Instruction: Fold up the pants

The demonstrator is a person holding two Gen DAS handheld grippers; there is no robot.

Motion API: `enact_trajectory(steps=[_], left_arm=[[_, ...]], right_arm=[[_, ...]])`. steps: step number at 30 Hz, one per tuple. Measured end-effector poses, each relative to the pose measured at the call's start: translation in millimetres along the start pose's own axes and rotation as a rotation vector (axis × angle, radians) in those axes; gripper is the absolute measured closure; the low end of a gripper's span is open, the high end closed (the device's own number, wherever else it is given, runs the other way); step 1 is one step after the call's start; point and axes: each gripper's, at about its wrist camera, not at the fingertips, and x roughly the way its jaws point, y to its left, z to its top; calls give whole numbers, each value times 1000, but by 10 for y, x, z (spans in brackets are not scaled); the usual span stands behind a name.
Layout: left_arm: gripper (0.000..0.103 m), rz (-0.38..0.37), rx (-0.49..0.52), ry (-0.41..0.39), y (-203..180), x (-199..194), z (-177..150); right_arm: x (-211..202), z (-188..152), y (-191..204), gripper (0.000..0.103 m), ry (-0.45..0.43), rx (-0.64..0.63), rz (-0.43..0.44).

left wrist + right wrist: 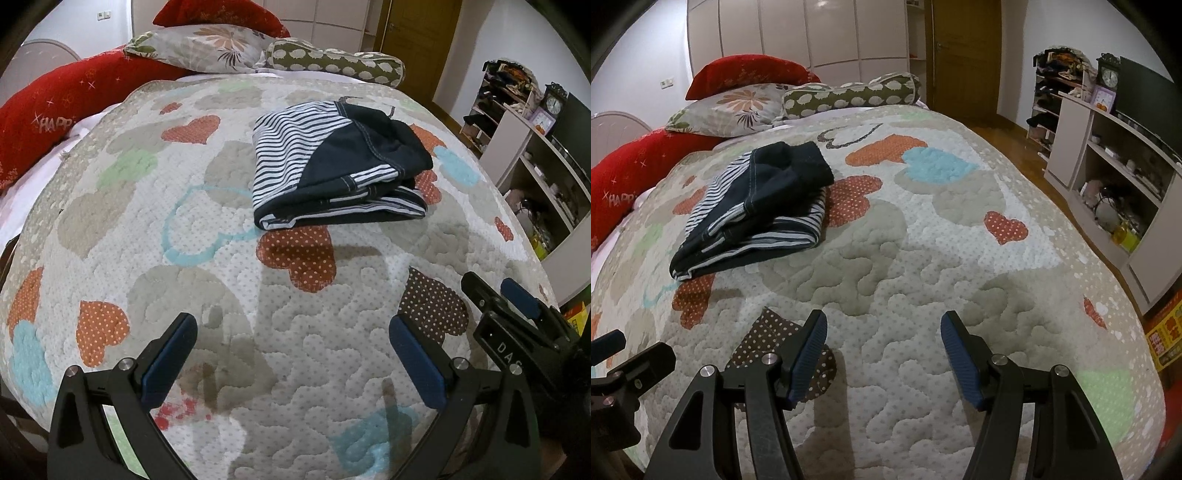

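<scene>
The pants (332, 166), dark navy with white-striped panels, lie folded into a compact stack on the quilted heart-pattern bedspread (229, 288); the right wrist view has the pants (753, 206) at left of centre. My left gripper (291, 328) hovers over bare quilt well short of the stack, jaws open and empty. My right gripper (882, 325) is also open with nothing between its blue pads (809, 354), over quilt nearer than the pants. The right gripper (506, 295) shows at the right edge of the left wrist view.
Red pillows (62, 107), a floral pillow (207, 48) and a spotted bolster (332, 59) line the head of the bed. On the right stand shelves (1108, 166) with clutter, a clock (1110, 77), a dark screen and a wooden door (964, 55). The bed's right edge drops to a wooden floor.
</scene>
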Motion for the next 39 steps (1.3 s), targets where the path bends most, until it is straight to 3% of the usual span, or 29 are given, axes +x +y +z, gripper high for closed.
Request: enact_trajectory(steps=[20,30,39], left_arm=[[0,-15,-10,36,35,98,-22],[0,13,-2,5,33,72,-21],[0,60,24,-82,-2,-51,-12]], right_arm=[[6,-9,47,34,8,-15,-3],[37,17,68,34,8,-32,-1],[46,24,106,34,1,-60,-1]])
